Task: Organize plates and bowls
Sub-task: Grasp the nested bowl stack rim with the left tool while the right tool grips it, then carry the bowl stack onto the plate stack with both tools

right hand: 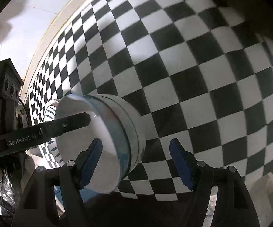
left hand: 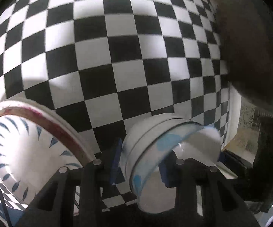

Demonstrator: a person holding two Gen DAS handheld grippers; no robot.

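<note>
Bowls are what matter most now: a small stack of white bowls (left hand: 155, 147), the top one rimmed and spotted in blue, sits between the blue pads of the left claw (left hand: 142, 162), low over the checkered tabletop (left hand: 117, 56). The pads straddle the stack's wall; whether they press on it or stand just off it I cannot tell. Just beside the stack, toward the left edge of the left wrist view, lies a larger dish (left hand: 28, 143) with blue leaf strokes and a dark red rim. By my judgement the sorting is partly done, with the bowls nested but the dish apart. The right claw (right hand: 136, 162) stands wide open and empty, with the stack just left of it. The only legible writing is "GenRobot.AI" on the left claw's finger (right hand: 47, 130), seen from the right wrist.
</note>
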